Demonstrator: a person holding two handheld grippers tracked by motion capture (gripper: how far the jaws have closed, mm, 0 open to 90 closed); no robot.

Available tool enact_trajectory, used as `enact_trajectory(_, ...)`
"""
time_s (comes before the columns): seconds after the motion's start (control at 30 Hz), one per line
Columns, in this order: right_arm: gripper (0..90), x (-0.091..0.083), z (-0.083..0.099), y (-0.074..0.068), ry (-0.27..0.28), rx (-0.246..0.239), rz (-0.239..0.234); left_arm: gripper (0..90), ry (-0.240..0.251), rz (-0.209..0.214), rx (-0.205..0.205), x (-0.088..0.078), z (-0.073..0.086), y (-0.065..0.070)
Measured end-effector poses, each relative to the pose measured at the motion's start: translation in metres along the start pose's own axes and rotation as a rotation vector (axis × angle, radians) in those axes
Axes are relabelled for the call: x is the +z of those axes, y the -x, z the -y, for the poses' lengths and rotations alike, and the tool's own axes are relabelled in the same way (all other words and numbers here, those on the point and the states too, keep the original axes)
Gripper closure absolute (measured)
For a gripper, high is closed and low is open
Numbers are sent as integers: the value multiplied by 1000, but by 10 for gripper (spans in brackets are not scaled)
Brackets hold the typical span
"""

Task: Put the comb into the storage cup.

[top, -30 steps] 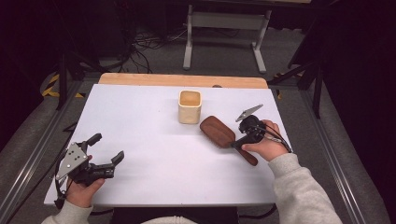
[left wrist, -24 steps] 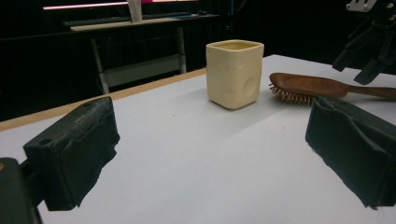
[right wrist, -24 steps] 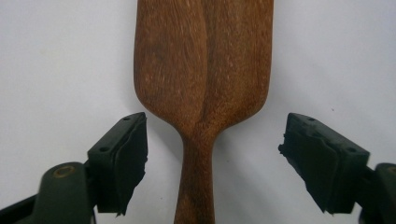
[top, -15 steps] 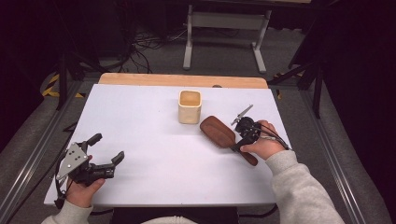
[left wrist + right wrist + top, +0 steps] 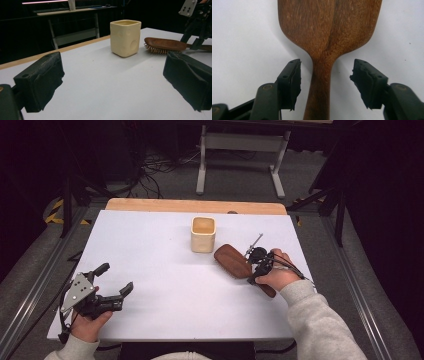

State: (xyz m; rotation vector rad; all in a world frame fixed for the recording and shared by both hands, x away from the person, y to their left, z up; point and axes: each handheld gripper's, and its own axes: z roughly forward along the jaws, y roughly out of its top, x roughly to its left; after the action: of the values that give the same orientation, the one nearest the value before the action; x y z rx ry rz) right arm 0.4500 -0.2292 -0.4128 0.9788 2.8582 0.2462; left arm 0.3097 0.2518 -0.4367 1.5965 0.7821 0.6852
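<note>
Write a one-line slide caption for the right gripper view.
Right gripper straddles the wooden hairbrush at its handle neck, fingers closing in but not yet touching it.

Dark brown wooden hairbrush (image 5: 329, 32): visible grain, a darker seam down the back, satin rather than glossy; pale bristles beneath in the left gripper view. Cream square cup (image 5: 125, 37): matt, faintly dimpled walls, material hard to tell. White table top (image 5: 150, 250): smooth, matt, edged at the far side with a light wood strip (image 5: 195, 206). Black gripper pads (image 5: 295, 82): rough, frayed, rubbery. Grey three-cornered plate (image 5: 76, 292): dull metal look.
</note>
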Motion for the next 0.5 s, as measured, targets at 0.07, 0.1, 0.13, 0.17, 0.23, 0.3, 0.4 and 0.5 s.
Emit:
enact_trajectory(0.07,426,1,-1,0,3,23,-4,40,-2,0,2,0,0,0)
enact_trajectory(0.1,449,2,-1,0,-3,18,-3,41,-4,-1,7,0,0,0)
enact_trajectory(0.13,465,3,-2,0,-7,21,-4,41,-5,1,9,0,0,0)
enact_trajectory(0.17,479,4,-2,-1,-10,28,-9,41,-3,0,8,0,0,0)
enact_trajectory(0.23,533,6,-3,-1,-21,27,-10,41,-5,0,8,0,0,0)
enact_trajectory(0.3,583,7,-4,-1,-32,54,-7,42,-5,-2,7,0,0,-1)
enact_trajectory(0.4,646,9,-3,0,-41,75,-27,42,-6,0,5,0,0,0)
enact_trajectory(0.5,716,12,-3,-1,-57,106,-56,44,-7,3,3,1,1,0)
